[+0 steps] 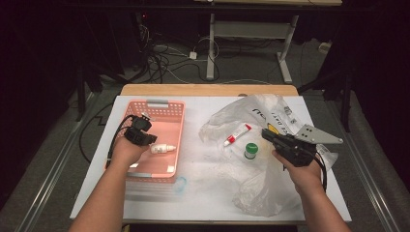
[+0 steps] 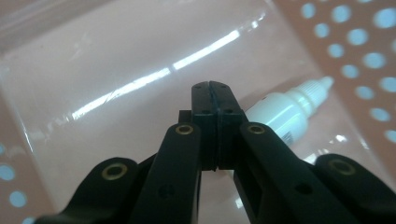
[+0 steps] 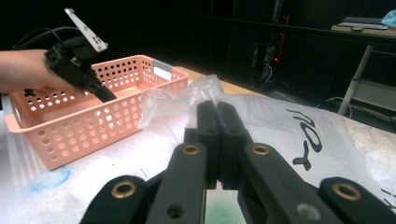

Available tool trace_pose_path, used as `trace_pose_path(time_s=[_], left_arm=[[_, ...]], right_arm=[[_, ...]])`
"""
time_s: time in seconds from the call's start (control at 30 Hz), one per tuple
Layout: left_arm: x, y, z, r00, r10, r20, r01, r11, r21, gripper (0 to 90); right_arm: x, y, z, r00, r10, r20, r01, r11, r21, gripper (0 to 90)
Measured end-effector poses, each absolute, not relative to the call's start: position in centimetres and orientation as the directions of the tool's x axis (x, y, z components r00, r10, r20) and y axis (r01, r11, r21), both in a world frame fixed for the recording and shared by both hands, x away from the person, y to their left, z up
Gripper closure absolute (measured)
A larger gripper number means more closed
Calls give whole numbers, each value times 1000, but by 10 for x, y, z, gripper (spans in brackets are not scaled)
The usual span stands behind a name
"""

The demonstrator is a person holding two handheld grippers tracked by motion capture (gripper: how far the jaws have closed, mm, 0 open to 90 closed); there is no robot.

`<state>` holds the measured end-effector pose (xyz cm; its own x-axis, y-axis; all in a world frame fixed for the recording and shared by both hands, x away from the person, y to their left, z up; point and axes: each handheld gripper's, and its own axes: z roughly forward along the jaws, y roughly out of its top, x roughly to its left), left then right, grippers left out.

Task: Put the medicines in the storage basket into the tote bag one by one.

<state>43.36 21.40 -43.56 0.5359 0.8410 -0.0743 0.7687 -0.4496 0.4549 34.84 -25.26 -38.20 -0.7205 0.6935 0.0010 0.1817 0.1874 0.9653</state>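
1. My left gripper [image 2: 215, 91] rises from the bottom of the view; its two black jaws are pressed flat together, with nothing between them; brass-ringed pivots show on the arms below.
2. Beneath me lies the pink basket [image 2: 355, 42]; its floor is smooth and glossy, with bright streaks of light running slantwise across it; its wall, at the right and upper right, is pierced with round holes that glow pale blue; more holes show at the lower left.
3. A small white bottle [image 2: 285, 114] lies on its side on the basket floor, just right of my jaws; its pointed cap aims toward the holed wall; part of its body is hidden behind my right jaw; I cannot tell whether we touch.
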Motion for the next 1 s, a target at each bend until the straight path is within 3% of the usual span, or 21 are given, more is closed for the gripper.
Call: trace_pose_path(time_s=[0.03,0.1,0.27,0.4,0.7,1.0], left_arm=[[432,214,-433,545,835,-72,760,-457,462,874],[427,212,-428,583,808,-81,735,-483,476,780],[417,203,-422,659,749,-64,680,-557,476,406],[419,197,-429,690,721,-71,683,-615,394,321],[425,187,-453,724,683,-99,681,-684,260,344],[426,185,-454,740,668,-75,660,-700,274,468]], right_arm=[[348,-253,-382,-721,693,1,182,187,965,900],[349,-252,-382,-720,694,7,186,184,965,900],[349,-251,-384,-720,694,5,188,188,964,900],[349,-250,-383,-722,692,5,186,187,965,900],[348,-252,-382,-722,692,1,181,188,965,900],[348,-251,-382,-724,690,-4,176,191,966,900]])
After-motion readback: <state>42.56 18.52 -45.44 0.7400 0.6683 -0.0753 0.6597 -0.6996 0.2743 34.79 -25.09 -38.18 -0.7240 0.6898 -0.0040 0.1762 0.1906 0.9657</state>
